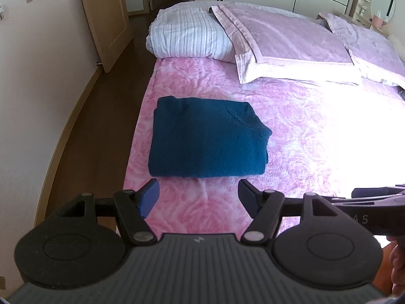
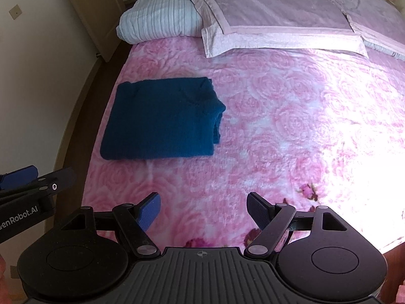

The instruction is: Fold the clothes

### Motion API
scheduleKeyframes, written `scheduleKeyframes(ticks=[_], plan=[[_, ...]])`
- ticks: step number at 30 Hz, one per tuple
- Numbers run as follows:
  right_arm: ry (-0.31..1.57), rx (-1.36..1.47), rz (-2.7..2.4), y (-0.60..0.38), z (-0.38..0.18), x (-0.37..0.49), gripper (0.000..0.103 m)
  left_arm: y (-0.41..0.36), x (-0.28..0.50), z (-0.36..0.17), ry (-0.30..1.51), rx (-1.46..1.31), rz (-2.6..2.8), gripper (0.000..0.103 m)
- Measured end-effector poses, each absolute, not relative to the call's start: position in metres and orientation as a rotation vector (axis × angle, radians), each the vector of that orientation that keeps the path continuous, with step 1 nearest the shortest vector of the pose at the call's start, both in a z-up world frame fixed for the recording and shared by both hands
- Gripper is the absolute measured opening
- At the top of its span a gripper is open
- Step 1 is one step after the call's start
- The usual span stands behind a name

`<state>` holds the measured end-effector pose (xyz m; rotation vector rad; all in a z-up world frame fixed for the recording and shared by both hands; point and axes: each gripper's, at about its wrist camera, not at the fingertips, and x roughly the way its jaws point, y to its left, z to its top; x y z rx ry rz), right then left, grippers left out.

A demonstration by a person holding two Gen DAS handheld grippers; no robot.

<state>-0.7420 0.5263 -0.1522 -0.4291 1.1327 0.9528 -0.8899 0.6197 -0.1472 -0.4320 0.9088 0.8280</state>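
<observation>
The bed under its pink rose blanket fills my view, two pillows at its head. The folded blue garment lies near its left edge. My left tongs and right tongs gape apart, empty.

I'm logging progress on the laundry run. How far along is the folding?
Done: the blue sweater lies folded in a neat rectangle on the pink bedspread. In hand: nothing; the left gripper and right gripper both have open, empty jaws, short of it. Left: no other unfolded clothes show in either view.
</observation>
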Motion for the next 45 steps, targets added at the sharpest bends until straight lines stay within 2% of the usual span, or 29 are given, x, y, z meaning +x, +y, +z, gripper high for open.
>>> scheduleKeyframes(ticks=[23,45], plan=[[1.159,-0.467,0.962,0.561,-0.180,-0.731,0.078,0.651,-0.876,-0.179,0.938,-0.448,0.821,0.065],[1.149,-0.456,0.963,0.586,-0.188,-0.744,0.078,0.680,-0.888,-0.182,0.899,-0.400,0.845,0.065]])
